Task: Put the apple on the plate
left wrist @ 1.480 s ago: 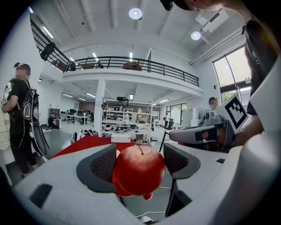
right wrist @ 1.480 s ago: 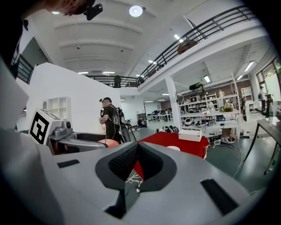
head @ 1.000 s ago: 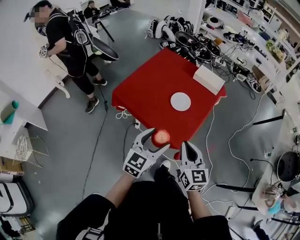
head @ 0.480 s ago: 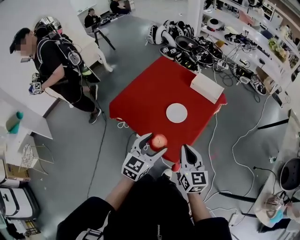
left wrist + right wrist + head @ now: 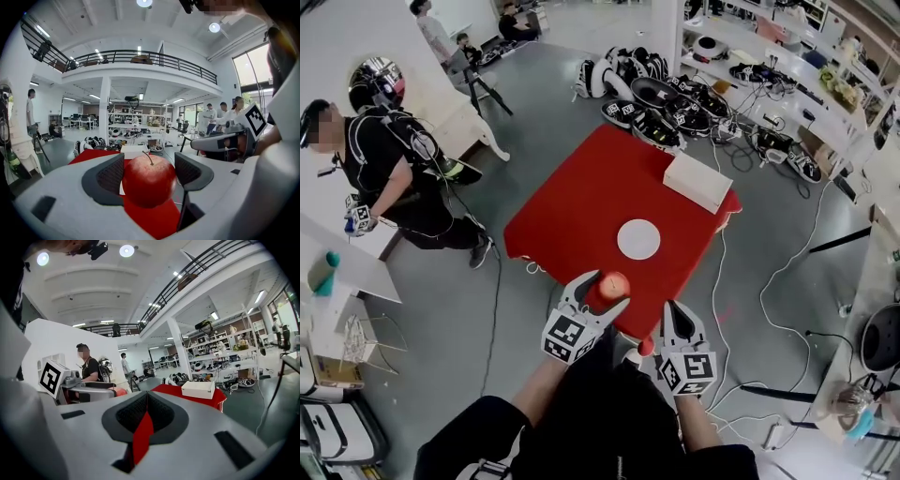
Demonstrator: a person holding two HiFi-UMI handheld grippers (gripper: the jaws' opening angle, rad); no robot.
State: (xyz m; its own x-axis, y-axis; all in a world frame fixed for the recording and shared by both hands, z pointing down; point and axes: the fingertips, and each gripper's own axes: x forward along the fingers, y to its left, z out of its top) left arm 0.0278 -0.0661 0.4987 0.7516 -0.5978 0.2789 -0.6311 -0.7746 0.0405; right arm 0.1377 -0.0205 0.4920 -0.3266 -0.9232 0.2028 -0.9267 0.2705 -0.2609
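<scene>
L gripper (image 5: 602, 292): jaws clamped on apple (image 5: 149, 182), one pad each side, stem up. Apple is red, held in air, not touching the cloth. In head view it sits over the near edge of red table (image 5: 572, 202), close to the near corner.

Plate (image 5: 638, 239): white, round, bare, flat on table, inboard of the near corner. Apple is near it but apart, on the person's side.

R gripper (image 5: 674, 315): jaws pressed together, nothing between them; only a sliver of red shows through the seam in R gripper view. Held just off the table's near corner, beside L gripper.

White box (image 5: 697, 182) lies along the far-right edge, well apart from plate.

Bystander in black (image 5: 389, 173) stands on the floor off the table's left side.
</scene>
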